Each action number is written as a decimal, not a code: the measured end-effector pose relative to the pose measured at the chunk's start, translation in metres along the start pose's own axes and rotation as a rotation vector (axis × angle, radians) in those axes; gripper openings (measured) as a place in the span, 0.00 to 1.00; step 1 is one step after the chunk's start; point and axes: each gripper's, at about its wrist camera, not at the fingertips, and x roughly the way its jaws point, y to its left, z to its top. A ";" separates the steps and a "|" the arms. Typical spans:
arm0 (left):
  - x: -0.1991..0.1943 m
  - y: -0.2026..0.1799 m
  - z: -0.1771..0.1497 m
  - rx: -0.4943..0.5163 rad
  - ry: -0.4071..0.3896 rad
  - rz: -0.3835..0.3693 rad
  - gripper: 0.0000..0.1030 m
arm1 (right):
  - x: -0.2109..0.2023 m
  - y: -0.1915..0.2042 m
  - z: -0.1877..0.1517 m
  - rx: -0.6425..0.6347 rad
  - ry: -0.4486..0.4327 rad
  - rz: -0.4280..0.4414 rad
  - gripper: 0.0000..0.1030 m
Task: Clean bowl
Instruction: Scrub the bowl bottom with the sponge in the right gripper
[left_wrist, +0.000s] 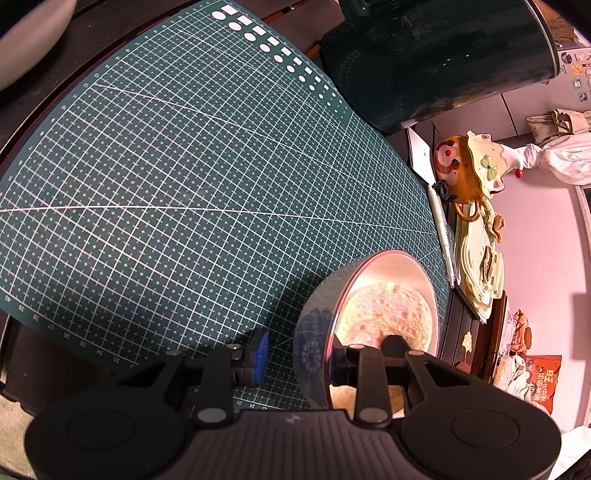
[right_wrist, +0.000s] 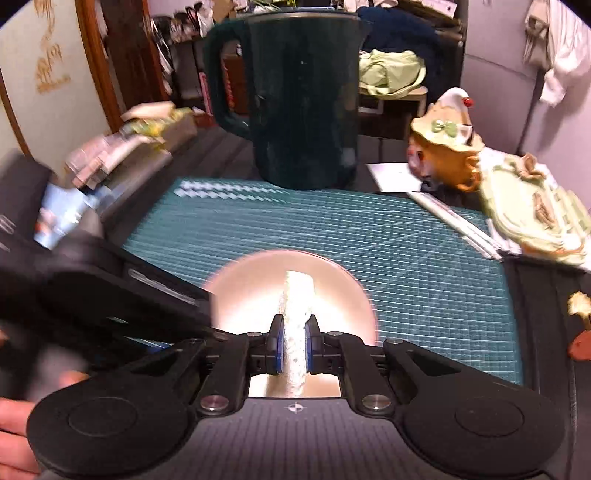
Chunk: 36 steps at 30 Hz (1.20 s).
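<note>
— Left wrist view first. How does the bowl sit?

— The bowl (left_wrist: 369, 321) is in the lower right of the frame, tipped up on edge over the green cutting mat (left_wrist: 192, 192), its opening facing right and its patterned outside facing left. A pale round sponge (left_wrist: 384, 314) lies inside it.

— And the left gripper?

— The left gripper (left_wrist: 299, 358) straddles the bowl's wall: one finger with a blue pad sits outside at the left, the other reaches inside. The jaws are well apart and a gap shows between the blue pad and the wall, so I cannot tell whether they truly clamp it. A dark kettle (left_wrist: 443, 55) fills the upper right.

— Now the right wrist view.

— The bowl (right_wrist: 255, 284) is at lower centre, blurred, just beyond the fingertips, its pale inside facing the camera. The right gripper (right_wrist: 294, 349) is nearly closed, pinching the sponge (right_wrist: 297, 317), which stands on edge, long axis running away from the camera into the bowl. The left gripper (right_wrist: 110, 295) comes in from the left edge to the bowl's rim. The kettle (right_wrist: 303, 103) stands at the mat's (right_wrist: 424, 266) far end, upper centre.
</note>
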 end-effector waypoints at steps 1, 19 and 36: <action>0.000 0.000 0.000 0.000 0.001 -0.001 0.30 | 0.000 -0.001 0.000 -0.005 0.002 -0.016 0.09; 0.000 0.000 -0.001 0.001 -0.001 -0.001 0.30 | -0.005 0.003 0.001 0.003 -0.018 0.028 0.09; -0.001 -0.001 -0.002 0.000 0.000 -0.001 0.30 | -0.026 -0.010 0.011 0.034 -0.078 0.100 0.09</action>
